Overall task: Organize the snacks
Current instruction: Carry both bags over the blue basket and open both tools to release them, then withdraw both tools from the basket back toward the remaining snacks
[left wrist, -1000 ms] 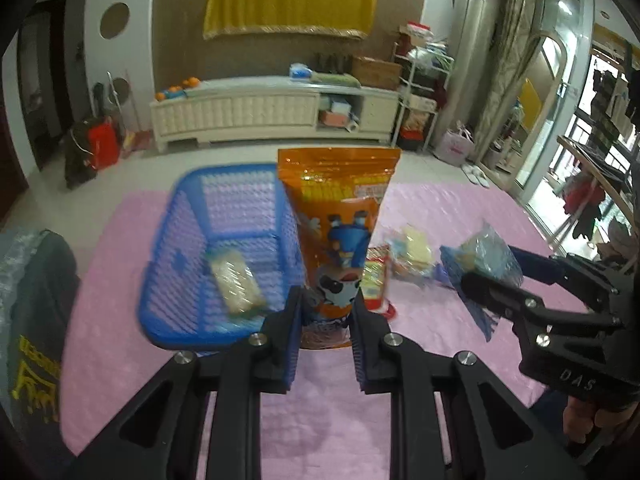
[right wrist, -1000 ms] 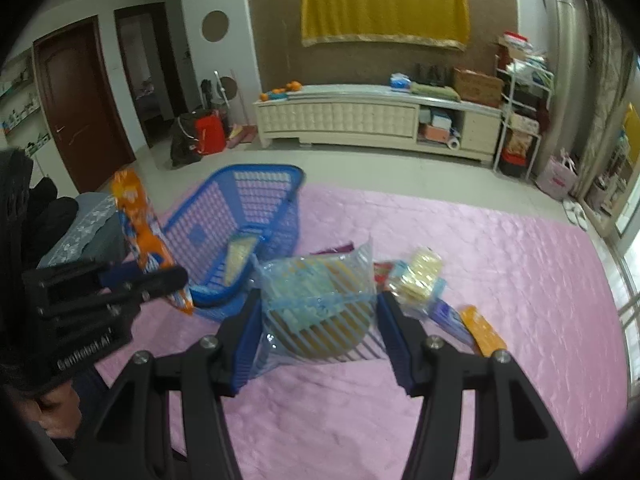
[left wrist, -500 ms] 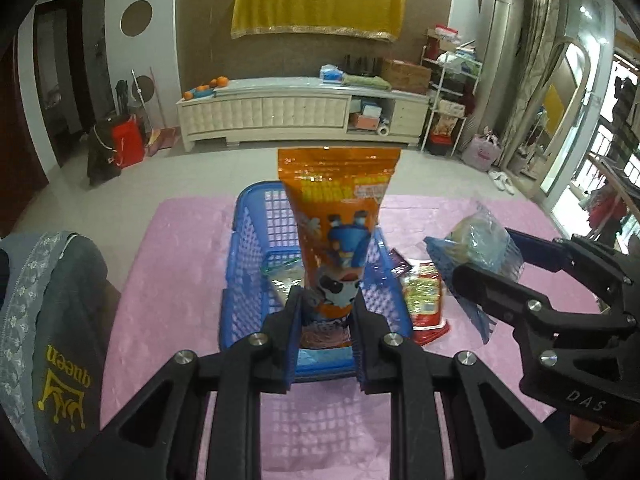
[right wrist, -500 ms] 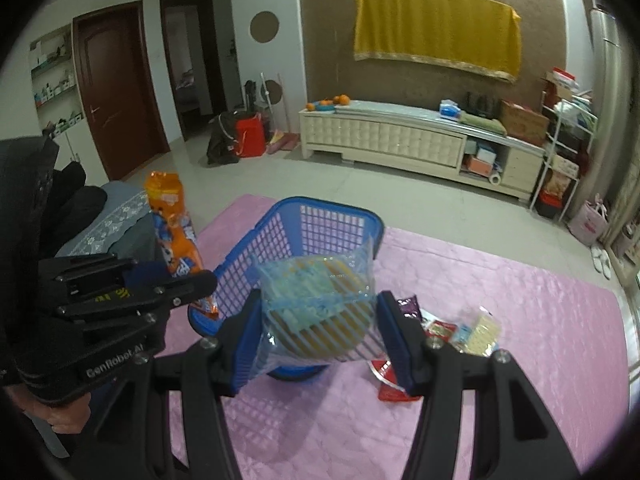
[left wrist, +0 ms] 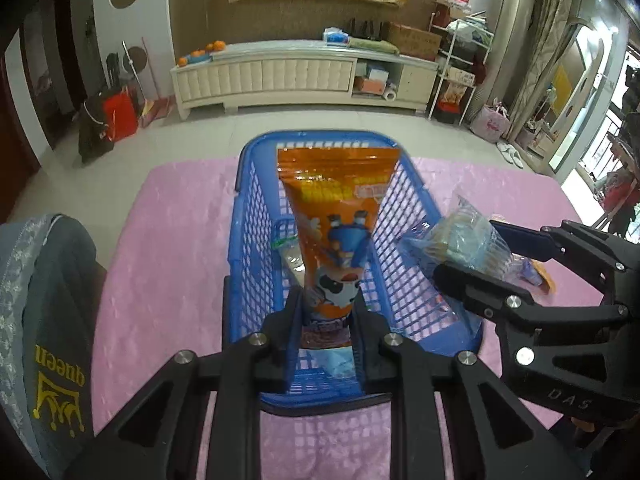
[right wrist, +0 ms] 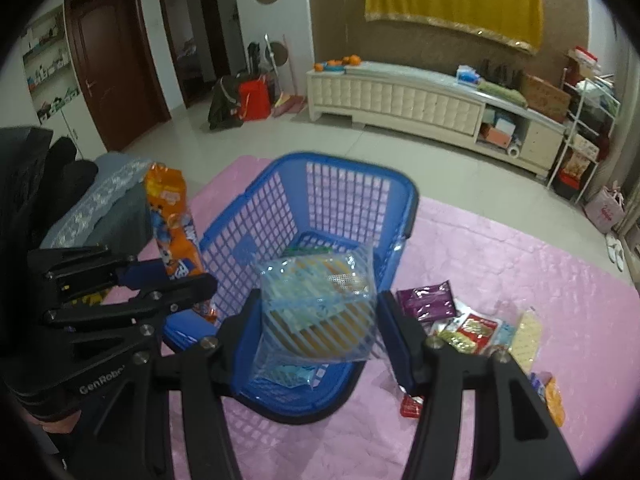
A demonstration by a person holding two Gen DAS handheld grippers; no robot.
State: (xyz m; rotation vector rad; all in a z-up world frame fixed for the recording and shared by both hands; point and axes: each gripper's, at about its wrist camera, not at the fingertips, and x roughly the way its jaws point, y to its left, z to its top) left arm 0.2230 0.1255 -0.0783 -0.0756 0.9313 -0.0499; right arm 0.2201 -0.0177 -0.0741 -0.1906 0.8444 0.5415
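Pouches looked light and crinkly: left tongs point(left wrist: 326, 320) pinched the orange pouch point(left wrist: 338, 216) by its bottom seam, right tongs point(right wrist: 318, 320) clamped the clear pack point(right wrist: 318, 312), both over the basket point(right wrist: 404, 200).

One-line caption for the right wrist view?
Right gripper holds a clear snack bag over the blue basket.

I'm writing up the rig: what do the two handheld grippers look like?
Both are matte black, angular linkage frames with silver screws and blue finger pads. The left gripper carries white "GenRobot" lettering; the right gripper shows embossed "DAS". No cables or sleeves visible.
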